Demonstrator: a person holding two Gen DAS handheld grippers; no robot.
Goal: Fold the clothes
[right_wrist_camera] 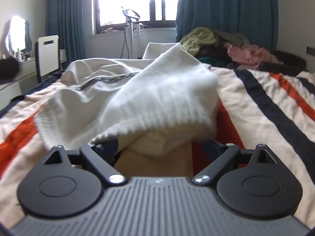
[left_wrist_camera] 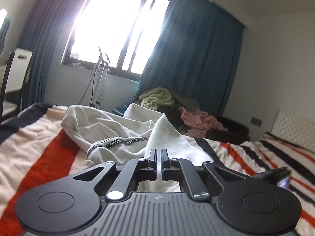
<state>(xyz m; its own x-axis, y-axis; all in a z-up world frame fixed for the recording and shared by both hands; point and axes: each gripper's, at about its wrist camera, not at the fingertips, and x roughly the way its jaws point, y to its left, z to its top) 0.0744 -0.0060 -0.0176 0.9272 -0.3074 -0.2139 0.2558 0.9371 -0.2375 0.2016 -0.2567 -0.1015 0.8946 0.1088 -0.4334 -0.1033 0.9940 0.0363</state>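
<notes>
A white zip-up sweatshirt [left_wrist_camera: 122, 135] lies crumpled on the striped blanket [left_wrist_camera: 39, 149]; its dark zipper runs across the middle. My left gripper [left_wrist_camera: 159, 157] is low over its near edge, jaws nearly closed with a thin gap and no cloth visibly between them. In the right wrist view the same sweatshirt [right_wrist_camera: 137, 90] fills the middle, its ribbed hem [right_wrist_camera: 157, 116] draped over my right gripper [right_wrist_camera: 159, 147]. The right jaws stand wide apart with the hem lying across them; the fingertips are hidden by the cloth.
A pile of unfolded clothes, green [left_wrist_camera: 157, 98] and pink [left_wrist_camera: 198, 120], lies at the bed's far side by the teal curtain [left_wrist_camera: 196, 59]. A white chair [right_wrist_camera: 48, 53] and dresser stand left. A garment steamer stand [right_wrist_camera: 132, 29] is by the window. The headboard [left_wrist_camera: 295, 131] is at the right.
</notes>
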